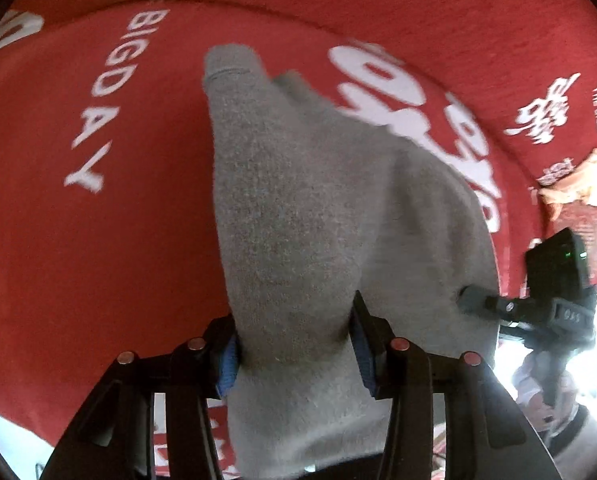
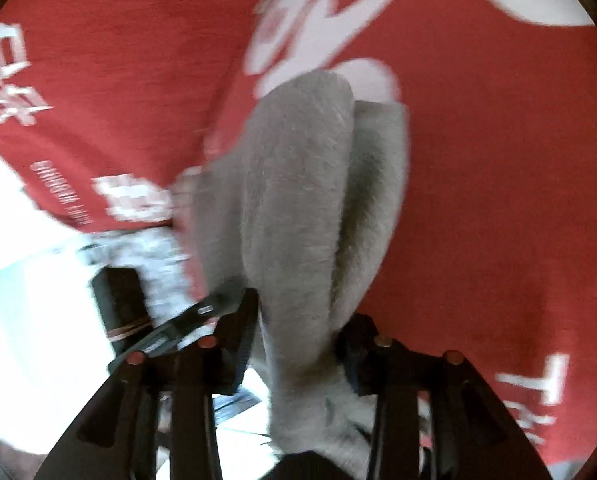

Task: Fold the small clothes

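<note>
1. The left tool (image 1: 294,344) is clenched on a small grey knitted garment (image 1: 298,208), the cloth bunched between its blue-padded fingers (image 1: 227,364).
2. The right tool (image 2: 298,344) also grasps the same grey garment (image 2: 306,208); the cloth passes between its fingers and hangs in thick folds.
3. In the left wrist view the right tool (image 1: 474,300) grips the garment's far edge, beside the left tool.
4. The garment is held above a red cloth with white lettering (image 1: 78,220), which covers the bench; one narrow end (image 1: 230,64) reaches out over the red cloth.
5. An orange and red snack packet (image 1: 574,188) lies on the red cloth, near its edge, well apart from the garment.
6. The right wrist view is blurred.
</note>
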Demonstrator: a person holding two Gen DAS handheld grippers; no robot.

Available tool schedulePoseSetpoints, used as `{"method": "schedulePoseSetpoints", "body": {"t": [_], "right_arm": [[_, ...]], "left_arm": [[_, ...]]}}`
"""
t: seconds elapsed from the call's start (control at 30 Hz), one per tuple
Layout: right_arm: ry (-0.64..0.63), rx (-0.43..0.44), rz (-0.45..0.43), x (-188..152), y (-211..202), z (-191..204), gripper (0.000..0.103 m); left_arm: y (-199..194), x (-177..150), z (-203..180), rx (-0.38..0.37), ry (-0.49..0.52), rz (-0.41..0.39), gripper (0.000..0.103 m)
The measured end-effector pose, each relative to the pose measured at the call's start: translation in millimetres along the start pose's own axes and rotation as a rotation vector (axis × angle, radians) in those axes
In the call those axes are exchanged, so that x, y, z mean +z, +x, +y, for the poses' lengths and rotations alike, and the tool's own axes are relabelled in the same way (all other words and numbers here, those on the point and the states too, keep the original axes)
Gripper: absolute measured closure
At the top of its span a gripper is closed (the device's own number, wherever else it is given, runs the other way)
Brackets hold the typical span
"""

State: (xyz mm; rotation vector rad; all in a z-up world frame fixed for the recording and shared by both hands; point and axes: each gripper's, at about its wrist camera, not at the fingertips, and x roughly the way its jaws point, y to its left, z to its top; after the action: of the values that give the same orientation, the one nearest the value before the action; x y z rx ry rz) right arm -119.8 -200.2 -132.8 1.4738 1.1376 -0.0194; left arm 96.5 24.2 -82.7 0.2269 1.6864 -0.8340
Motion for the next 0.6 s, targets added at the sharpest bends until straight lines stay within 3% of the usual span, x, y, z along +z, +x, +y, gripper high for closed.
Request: {"method": "schedulePoseSetpoints", "body": {"t": [0.13, 0.2, 0.3, 0.47, 0.5, 0.53, 0.57, 0.6], "right_arm": [[-0.016, -0.152, -0.075, -1, -28, 7, 0.057], [-0.038, -0.27, -0.129, -2, -45, 15, 0.057], [-0.034, -0.241, -0.147, -4, -58, 21, 0.057], [0.0, -0.193, -0.074, -17, -43, 14, 0.057], [0.013, -0.181, -0.057, -20, -32, 17, 0.061], [0.015, -0.179, -0.047, -22, -25, 18, 0.083], [-0.006, -0.217, -0.051, -24, -22, 21, 0.093], [-0.034, -0.273, -0.059, -26, -21, 21, 0.093]], "left_arm": [[-16, -8, 5, 0.037, 0.003, -0.045, 0.055], [-25, -12, 10, 0.061, -0.002, -0.072, 0.055], [-36, -16, 14, 0.102, -0.011, -0.105, 0.055], [-45, -22, 15, 0.133, -0.023, -0.14, 0.055], [-45, -23, 15, 0.138, -0.026, -0.14, 0.055], [-45, -24, 17, 0.141, -0.027, -0.138, 0.055], [-43, -25, 17, 0.147, -0.029, -0.133, 0.055], [-41, -25, 16, 0.152, -0.03, -0.131, 0.055]]}}
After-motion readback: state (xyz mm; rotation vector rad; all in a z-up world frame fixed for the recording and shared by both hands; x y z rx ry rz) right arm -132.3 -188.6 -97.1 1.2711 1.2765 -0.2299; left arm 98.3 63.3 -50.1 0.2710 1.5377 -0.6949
